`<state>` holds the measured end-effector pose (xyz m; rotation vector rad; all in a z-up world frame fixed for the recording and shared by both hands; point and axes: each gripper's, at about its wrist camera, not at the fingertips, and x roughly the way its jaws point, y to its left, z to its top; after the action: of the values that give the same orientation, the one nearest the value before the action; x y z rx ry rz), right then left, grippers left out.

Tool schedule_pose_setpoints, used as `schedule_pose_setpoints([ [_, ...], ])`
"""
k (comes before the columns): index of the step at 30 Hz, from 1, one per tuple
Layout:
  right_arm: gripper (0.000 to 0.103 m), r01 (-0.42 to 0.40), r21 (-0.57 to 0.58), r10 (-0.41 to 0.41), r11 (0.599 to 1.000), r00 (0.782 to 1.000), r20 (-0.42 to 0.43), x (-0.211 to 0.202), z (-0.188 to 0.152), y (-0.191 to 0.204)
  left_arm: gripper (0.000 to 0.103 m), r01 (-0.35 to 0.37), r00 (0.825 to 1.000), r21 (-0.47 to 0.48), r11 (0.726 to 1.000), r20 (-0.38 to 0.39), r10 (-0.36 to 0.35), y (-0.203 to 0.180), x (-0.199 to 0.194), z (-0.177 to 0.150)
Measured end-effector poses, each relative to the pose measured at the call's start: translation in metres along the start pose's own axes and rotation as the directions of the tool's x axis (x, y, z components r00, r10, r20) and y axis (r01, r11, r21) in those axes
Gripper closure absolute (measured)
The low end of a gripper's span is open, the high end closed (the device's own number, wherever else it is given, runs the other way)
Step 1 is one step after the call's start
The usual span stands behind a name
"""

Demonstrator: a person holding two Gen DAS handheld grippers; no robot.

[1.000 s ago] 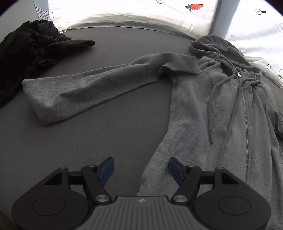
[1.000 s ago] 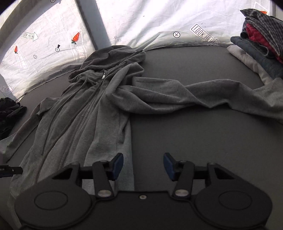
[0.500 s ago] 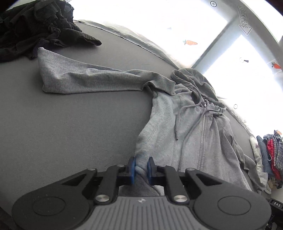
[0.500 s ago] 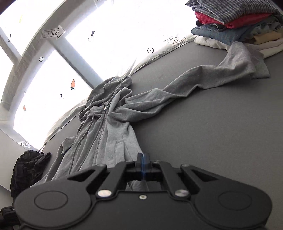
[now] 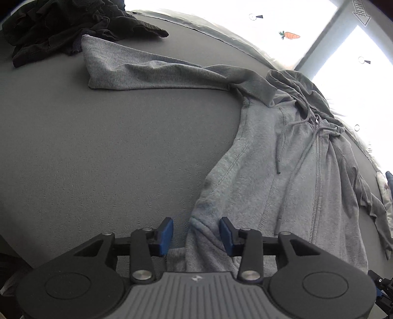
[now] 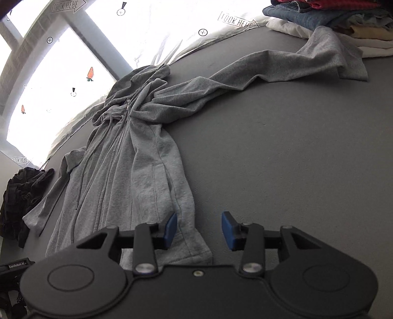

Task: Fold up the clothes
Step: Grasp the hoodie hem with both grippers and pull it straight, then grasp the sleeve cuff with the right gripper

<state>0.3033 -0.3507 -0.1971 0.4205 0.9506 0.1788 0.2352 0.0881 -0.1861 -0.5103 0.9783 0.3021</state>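
The folded clothes stack (image 6: pixel 343 17) is cut off by the top edge; the hoodie (image 5: pixel 282 184) hem hides behind the gripper.

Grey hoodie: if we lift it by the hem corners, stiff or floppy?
Probably floppy: the hoodie lies creased, and its hem bunches between the opening jaws of the left gripper. The spread sleeve would likely trail and drag. The drawstring may swing loose.
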Motion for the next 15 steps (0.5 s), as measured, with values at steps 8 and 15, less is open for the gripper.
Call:
schedule_pose_setpoints([
  [8,0.054,0.11,-0.123,-0.11,0.986,0.994,0.012,-0.003,-0.013,0.012,0.015,-0.094,0.994,0.14,0.986,0.072,0.084,-0.024,-0.023,0.009],
  [15,0.007,0.23,-0.12,-0.231,0.966,0.973,0.004,-0.014,-0.02,0.012,0.005,-0.103,0.99,0.323,0.941,0.126,0.065,-0.056,-0.022,0.025],
])
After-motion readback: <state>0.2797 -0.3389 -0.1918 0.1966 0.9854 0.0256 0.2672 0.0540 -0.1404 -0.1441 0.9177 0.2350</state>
